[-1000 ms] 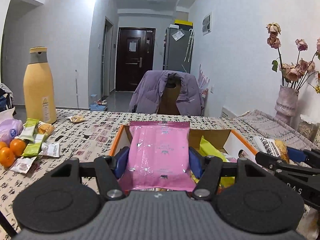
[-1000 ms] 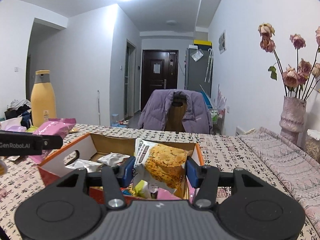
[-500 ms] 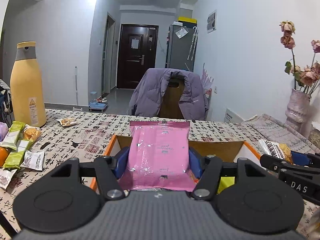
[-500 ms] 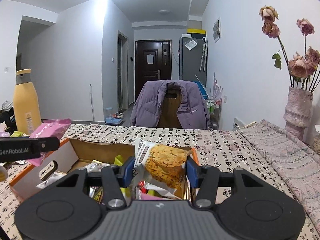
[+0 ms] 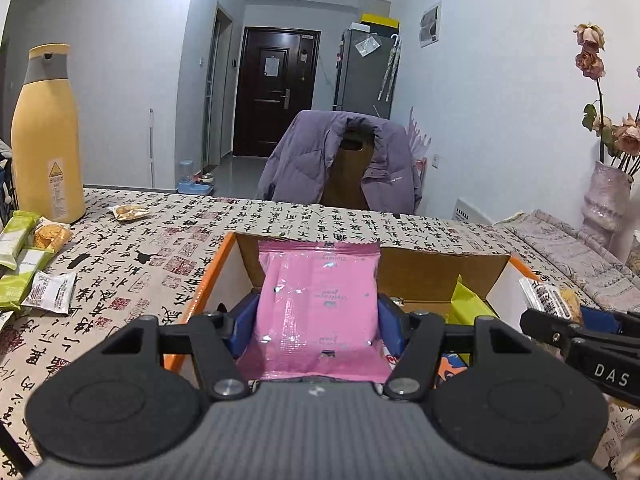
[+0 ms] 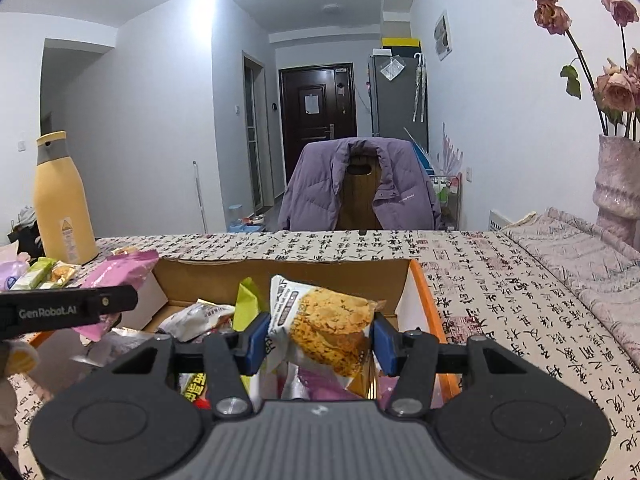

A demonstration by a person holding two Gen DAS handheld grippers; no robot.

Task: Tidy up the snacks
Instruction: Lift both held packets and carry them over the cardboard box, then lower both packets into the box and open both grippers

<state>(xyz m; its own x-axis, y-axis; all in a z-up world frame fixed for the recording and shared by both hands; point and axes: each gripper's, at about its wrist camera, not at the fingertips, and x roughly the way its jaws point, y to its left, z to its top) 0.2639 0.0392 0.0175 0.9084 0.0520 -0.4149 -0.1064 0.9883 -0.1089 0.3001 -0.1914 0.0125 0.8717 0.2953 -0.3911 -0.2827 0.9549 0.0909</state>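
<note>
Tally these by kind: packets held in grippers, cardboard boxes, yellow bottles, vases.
Held packets: 2, the pink packet in the left gripper and the cookie packet in the right gripper
Cardboard box: 1
Yellow bottle: 1
Vase: 1
Total: 5

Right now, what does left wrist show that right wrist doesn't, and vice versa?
Left wrist only: the pink packet face-on between the left gripper fingers, and a white sachet on the table.
Right wrist only: box contents, including a grey-white wrapper, and the cookie packet full-face in the right gripper.
Both: cardboard box, yellow bottle, purple jacket, vase.
</note>
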